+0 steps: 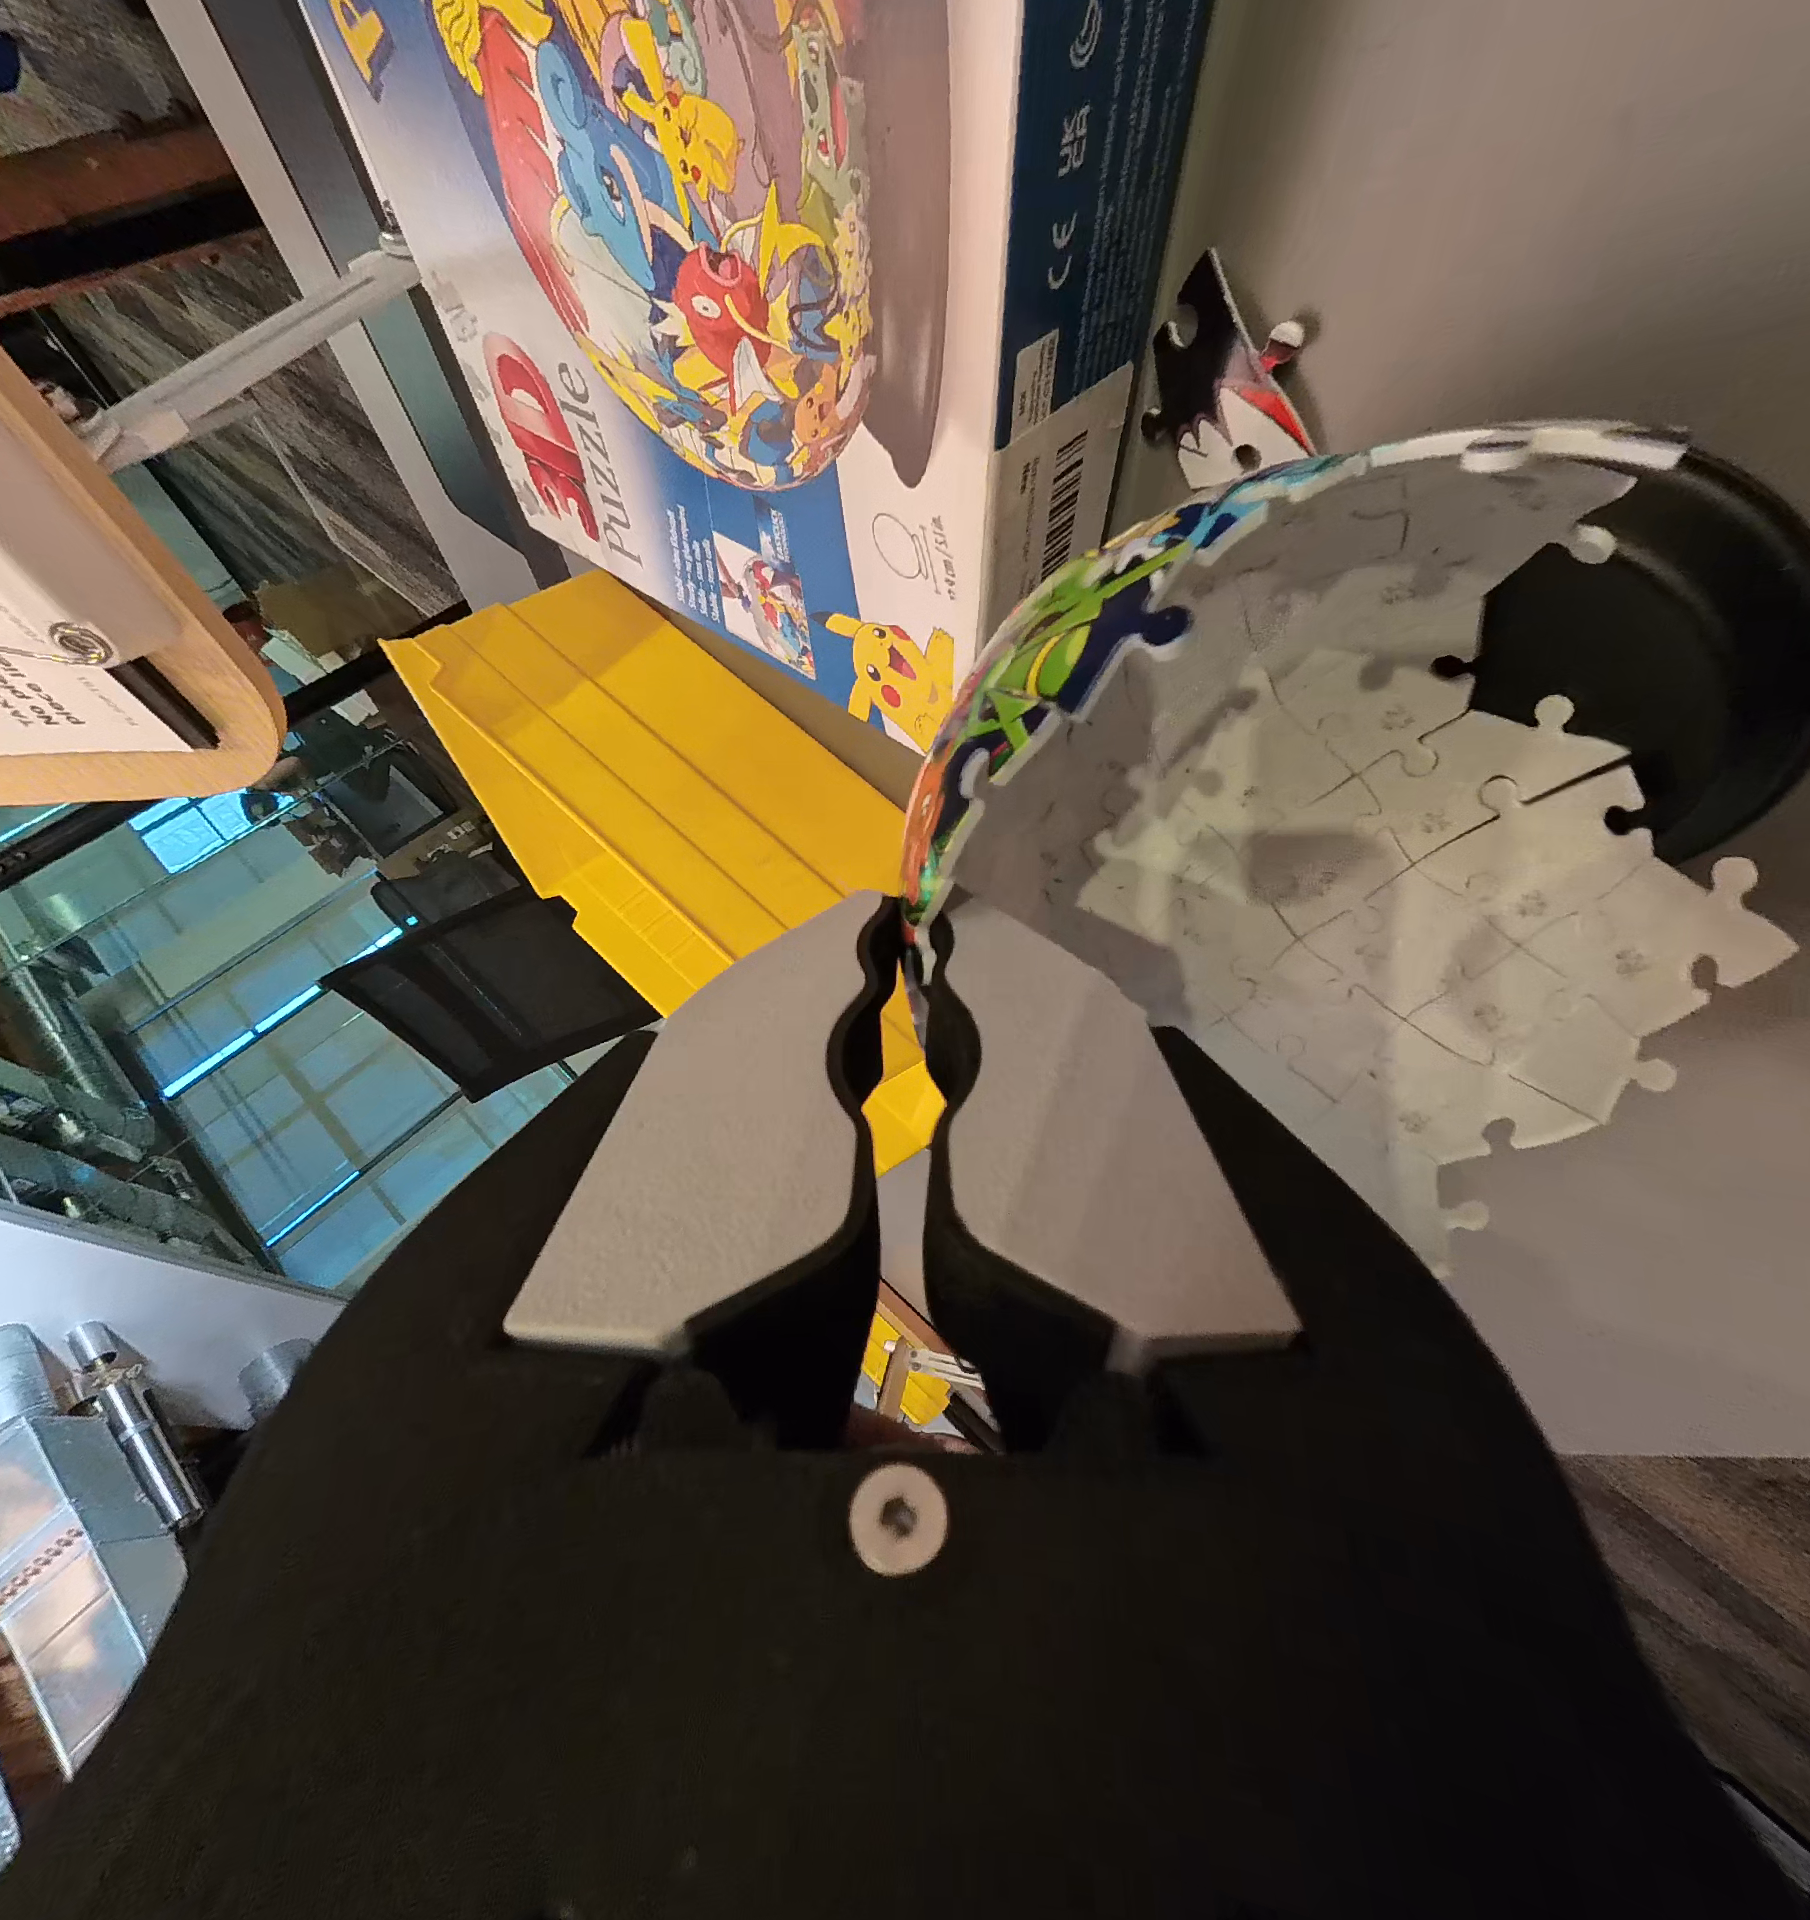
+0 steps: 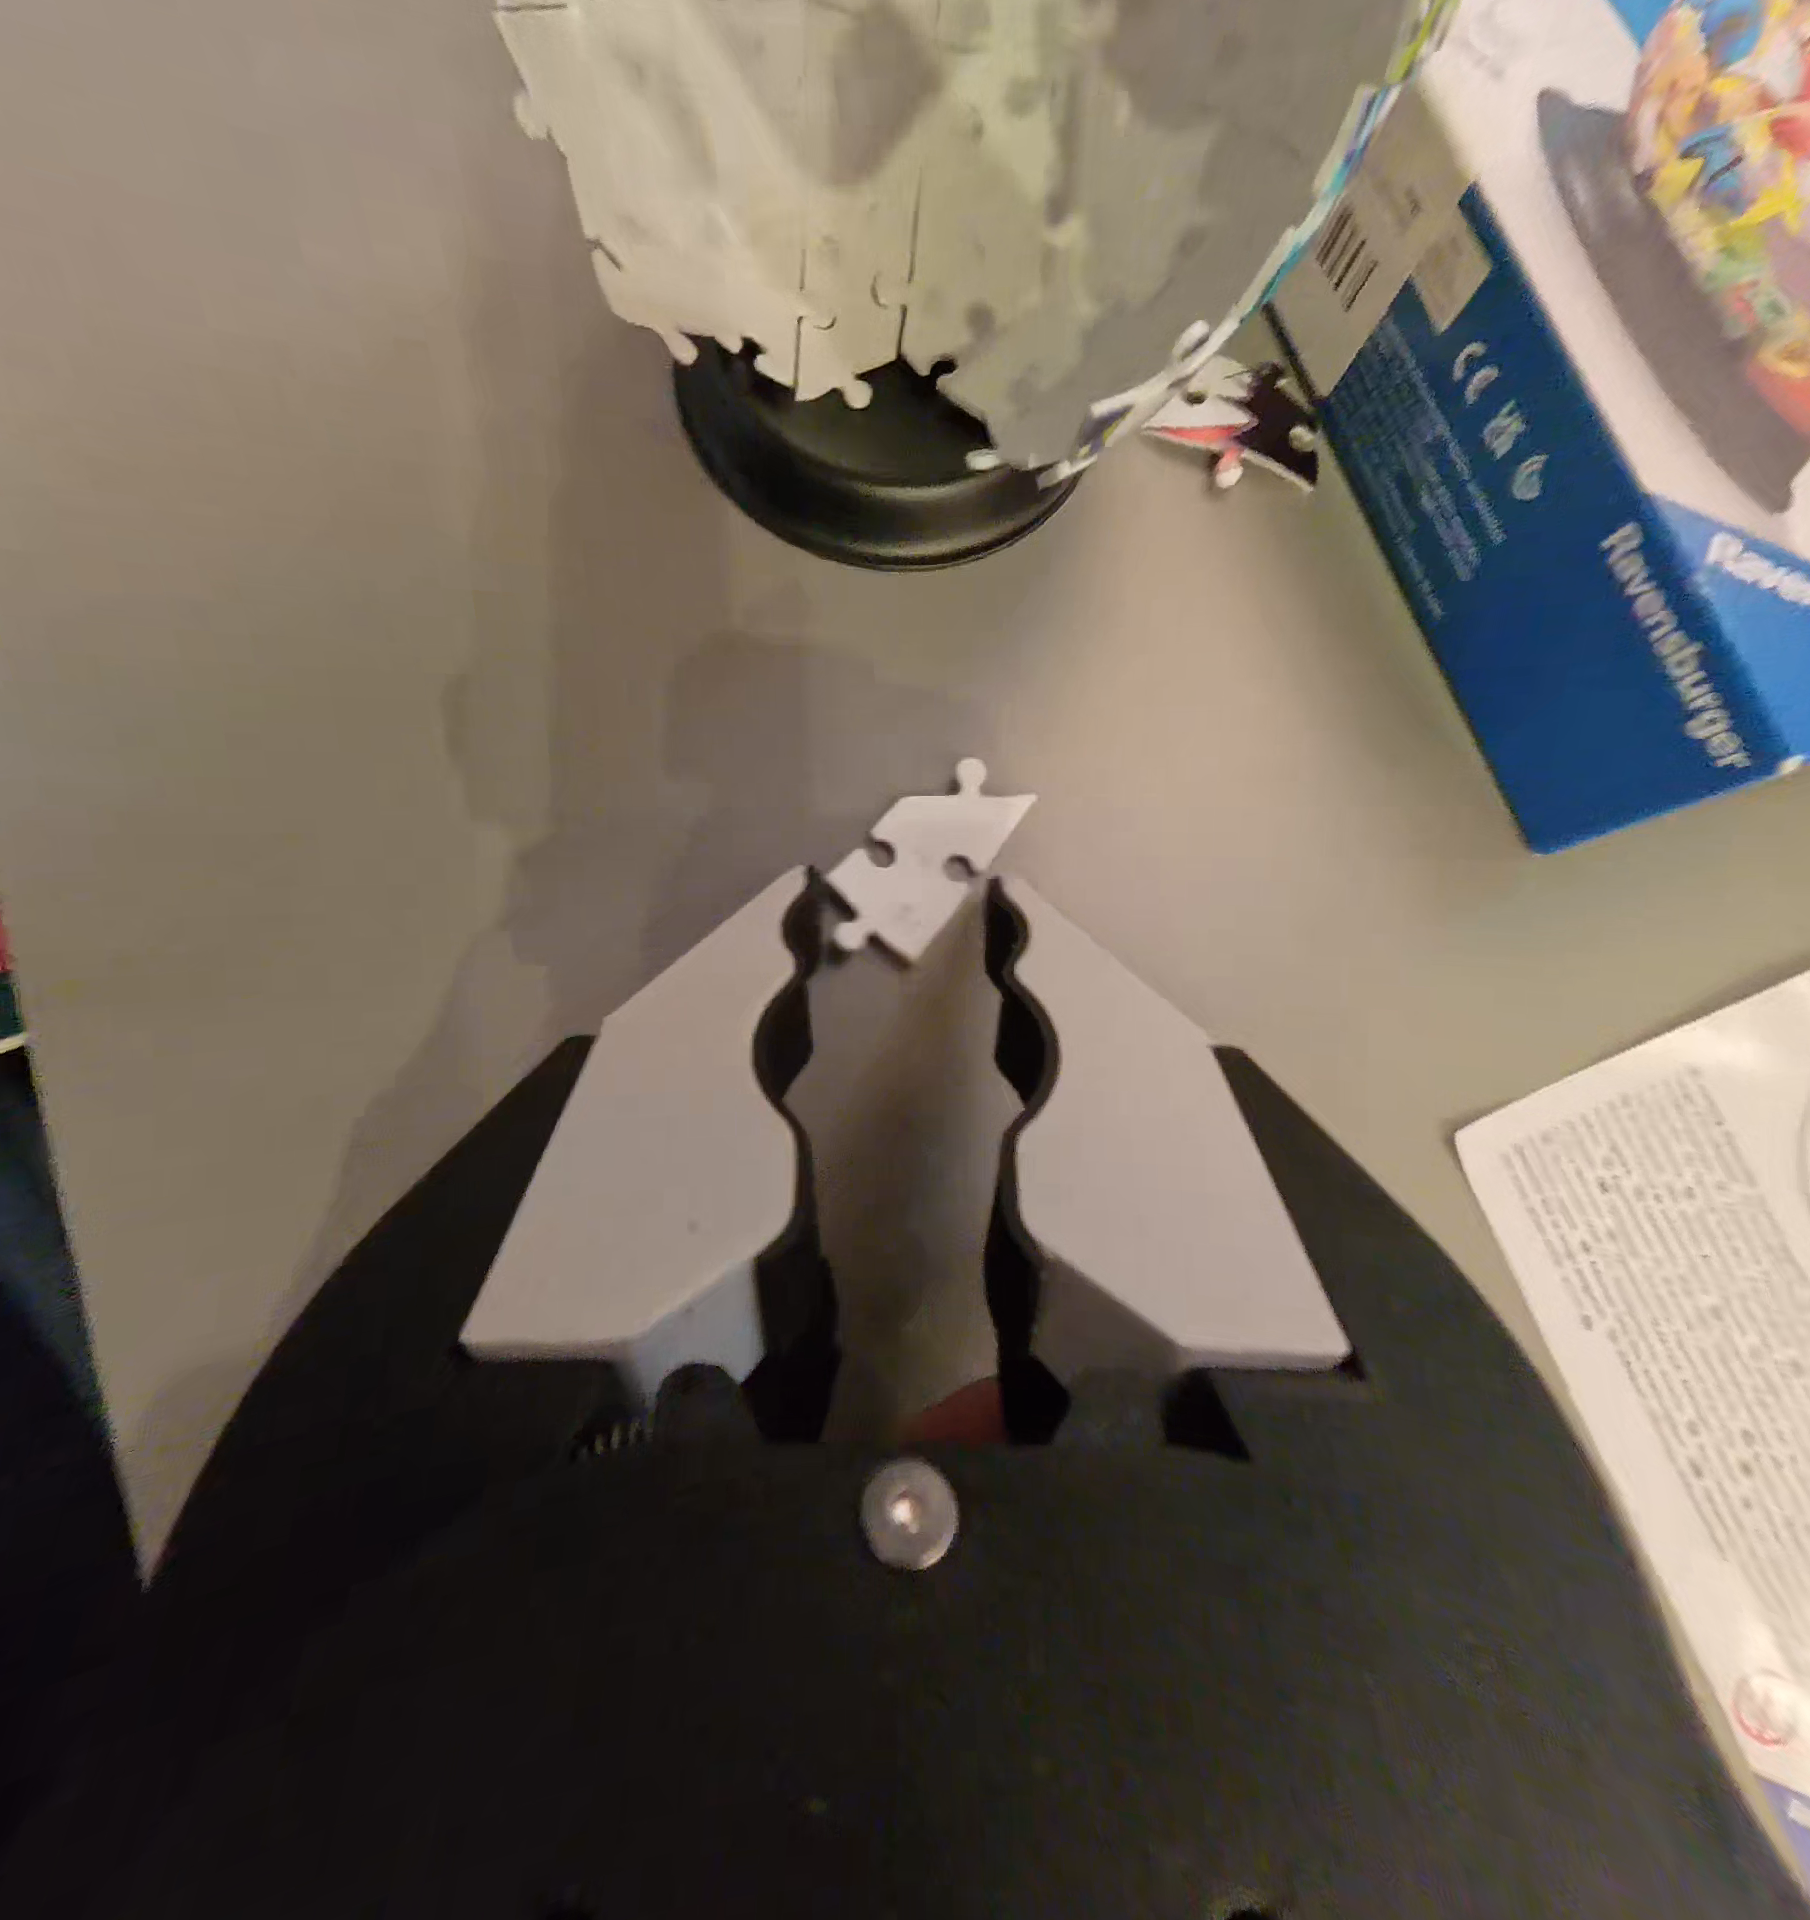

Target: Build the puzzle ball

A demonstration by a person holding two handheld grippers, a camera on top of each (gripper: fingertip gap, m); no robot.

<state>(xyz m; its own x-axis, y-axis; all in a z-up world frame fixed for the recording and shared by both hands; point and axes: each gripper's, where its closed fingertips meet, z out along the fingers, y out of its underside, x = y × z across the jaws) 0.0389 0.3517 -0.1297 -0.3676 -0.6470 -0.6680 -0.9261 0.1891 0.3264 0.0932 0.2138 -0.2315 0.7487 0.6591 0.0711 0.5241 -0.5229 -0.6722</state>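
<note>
The partly built puzzle ball point(image 1: 1348, 831) is a curved shell, white inside and coloured outside, tilted against a round black stand point(image 1: 1711, 675) on the grey table. My left gripper point(image 1: 911, 925) is shut on the shell's coloured rim. The shell also shows in the right wrist view point(image 2: 828, 187), over the stand point(image 2: 859, 488). My right gripper point(image 2: 901, 883) is shut on a single puzzle piece point(image 2: 932, 862), white side up, held at the fingertips a short way in front of the stand.
The puzzle box point(image 1: 724, 312) stands behind the shell, with a loose dark piece point(image 1: 1233, 384) beside it. In the right wrist view, the box point(image 2: 1566, 520) is at the right and a printed instruction sheet point(image 2: 1659, 1299) lies below it. A yellow bin point(image 1: 672, 790) sits past the table edge. Tip to tip, the grippers are about 20 centimetres apart.
</note>
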